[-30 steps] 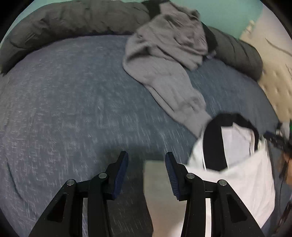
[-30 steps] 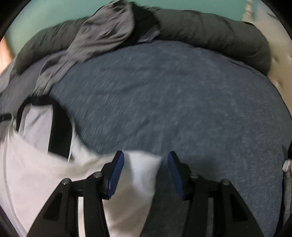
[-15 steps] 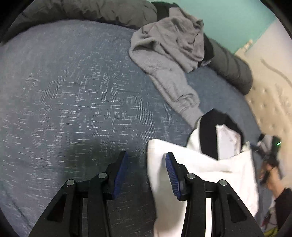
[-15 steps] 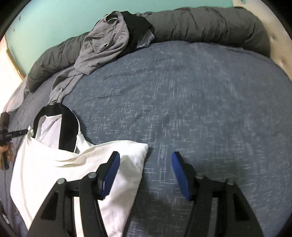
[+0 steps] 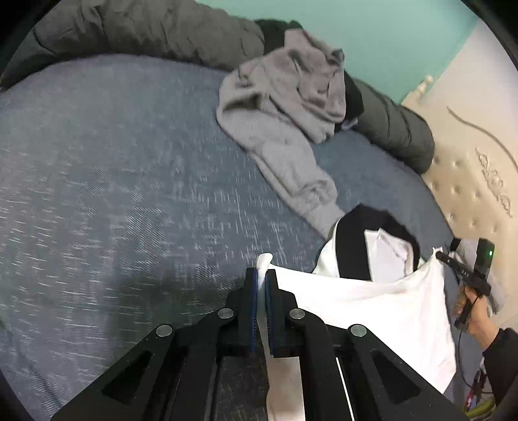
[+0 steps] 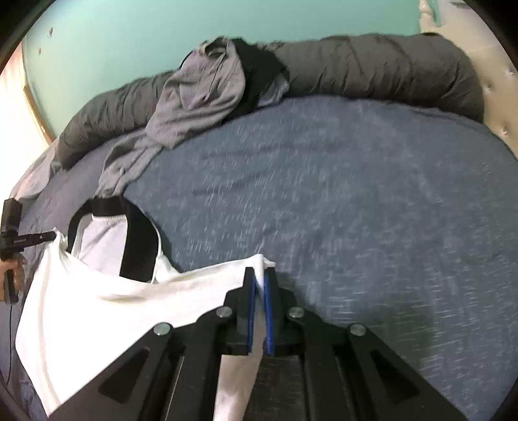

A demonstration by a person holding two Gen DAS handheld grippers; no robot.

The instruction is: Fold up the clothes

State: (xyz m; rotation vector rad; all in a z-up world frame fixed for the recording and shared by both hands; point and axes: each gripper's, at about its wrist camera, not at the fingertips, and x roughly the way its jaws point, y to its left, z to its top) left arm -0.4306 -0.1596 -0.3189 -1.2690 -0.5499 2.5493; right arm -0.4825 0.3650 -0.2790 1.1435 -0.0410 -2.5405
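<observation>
A white garment [image 5: 372, 307] with a black band [image 5: 351, 246] lies on the blue bed sheet [image 5: 113, 178]. My left gripper [image 5: 260, 275] is shut on one near corner of it, and white cloth pokes out past the tips. In the right wrist view my right gripper [image 6: 259, 273] is shut on the opposite corner of the white garment [image 6: 113, 307]. The edge between the two corners is raised and stretched. Each gripper shows small in the other's view, held by a hand: the right gripper [image 5: 463, 272] and the left gripper [image 6: 29, 239].
A crumpled grey sweatshirt [image 5: 291, 113] lies at the far side of the bed, partly over a rolled dark grey duvet [image 5: 145, 29] and a black garment [image 6: 255, 74]. A cream tufted headboard [image 5: 469, 178] stands at the right, a teal wall behind.
Both grippers stood open over the garment's corners half a second ago. Now both have shut on those corners, and the edge between them has come up off the sheet.
</observation>
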